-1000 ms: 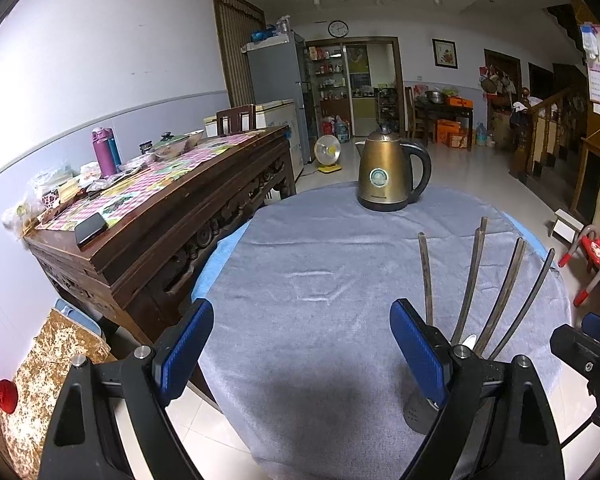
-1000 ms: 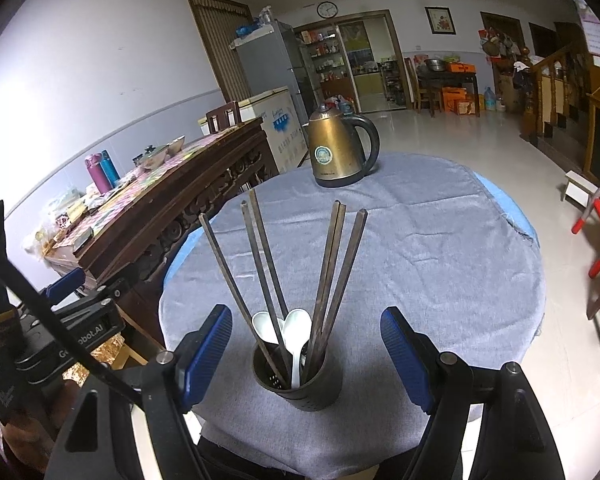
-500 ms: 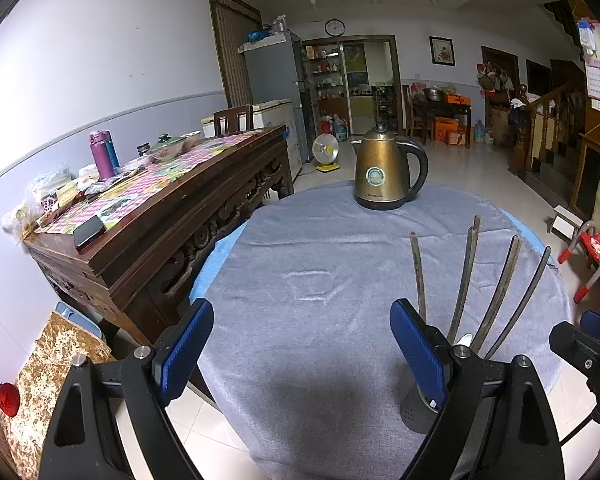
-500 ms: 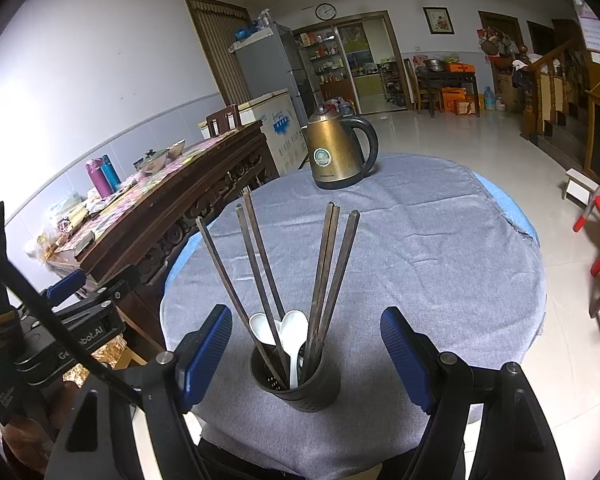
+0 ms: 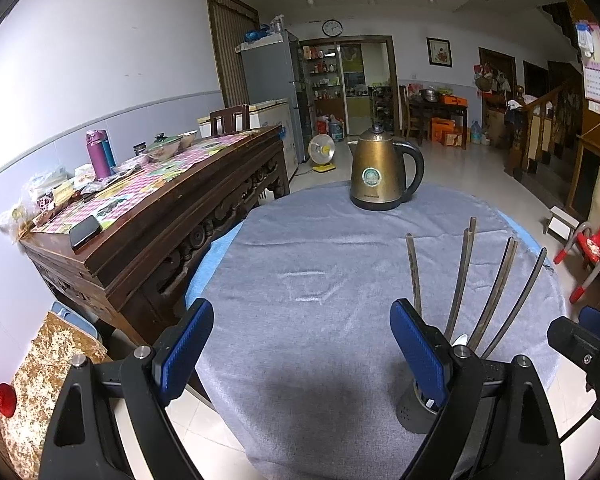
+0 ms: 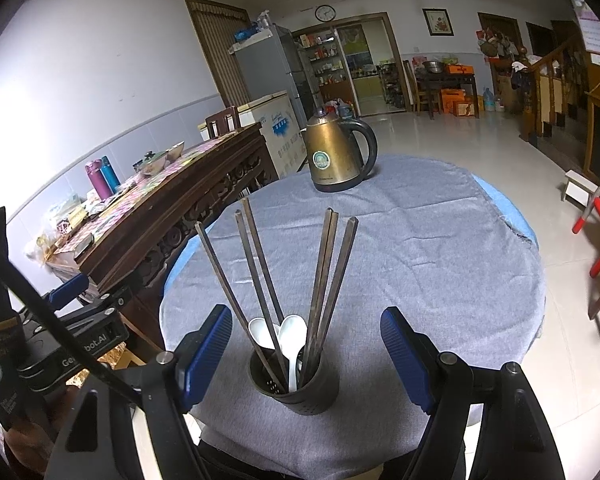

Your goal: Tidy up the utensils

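Note:
A dark round utensil holder point(image 6: 296, 384) stands near the front edge of the grey-clothed round table point(image 6: 420, 240). It holds several dark chopsticks point(image 6: 332, 272) fanned upward and two white spoons point(image 6: 290, 340). My right gripper point(image 6: 306, 356) is open and empty, its blue pads either side of the holder and just short of it. My left gripper point(image 5: 302, 344) is open and empty over the table's near left part. In the left wrist view the holder point(image 5: 414, 412) sits behind the right finger, with the chopsticks point(image 5: 464, 272) rising above it.
A bronze kettle point(image 6: 336, 156) stands at the table's far side, also in the left wrist view point(image 5: 380, 172). A carved wooden sideboard point(image 5: 160, 216) with bottles and dishes runs along the left. A red child's chair point(image 5: 596, 252) stands at the right.
Both views have shifted slightly: the holder and kettle sit a little lower and nearer in frame. Both grippers stay open and nothing was gripped or released.

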`<state>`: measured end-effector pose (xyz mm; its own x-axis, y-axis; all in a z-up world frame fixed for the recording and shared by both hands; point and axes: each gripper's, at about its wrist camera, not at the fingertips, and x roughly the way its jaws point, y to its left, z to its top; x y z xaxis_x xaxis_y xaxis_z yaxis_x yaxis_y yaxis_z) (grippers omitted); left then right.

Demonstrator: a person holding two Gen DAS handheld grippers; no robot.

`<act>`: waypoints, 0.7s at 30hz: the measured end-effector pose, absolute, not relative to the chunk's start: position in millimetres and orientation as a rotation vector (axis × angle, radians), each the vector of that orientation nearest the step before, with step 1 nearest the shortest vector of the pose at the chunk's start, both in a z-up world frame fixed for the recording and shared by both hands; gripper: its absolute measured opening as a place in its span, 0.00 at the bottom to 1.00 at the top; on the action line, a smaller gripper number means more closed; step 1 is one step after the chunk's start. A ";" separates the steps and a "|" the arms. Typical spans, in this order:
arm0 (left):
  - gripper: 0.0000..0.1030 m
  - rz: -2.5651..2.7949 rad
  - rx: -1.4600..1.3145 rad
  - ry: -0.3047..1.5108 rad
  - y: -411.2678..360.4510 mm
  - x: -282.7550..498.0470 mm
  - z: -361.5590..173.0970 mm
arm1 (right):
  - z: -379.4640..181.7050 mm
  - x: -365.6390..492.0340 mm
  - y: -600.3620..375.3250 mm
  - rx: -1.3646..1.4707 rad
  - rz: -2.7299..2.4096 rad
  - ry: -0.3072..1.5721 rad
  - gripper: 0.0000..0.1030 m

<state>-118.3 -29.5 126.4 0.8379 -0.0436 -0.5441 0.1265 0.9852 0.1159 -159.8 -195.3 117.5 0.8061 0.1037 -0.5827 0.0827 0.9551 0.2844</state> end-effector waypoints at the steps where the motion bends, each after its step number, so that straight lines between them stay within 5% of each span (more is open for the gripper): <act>1: 0.88 -0.090 0.149 0.569 -29.1 -118.8 126.6 | 118.3 -159.6 -194.1 0.303 0.011 0.636 0.77; 21: 0.88 -0.113 0.116 0.548 -12.0 -123.9 131.4 | 123.4 -157.5 -169.5 0.244 0.004 0.641 0.77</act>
<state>-123.9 -12.0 131.4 0.8476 -0.0763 -0.5252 0.1380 0.9873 0.0793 -157.5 -169.5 123.4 0.8025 0.0785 -0.5914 0.0720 0.9713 0.2267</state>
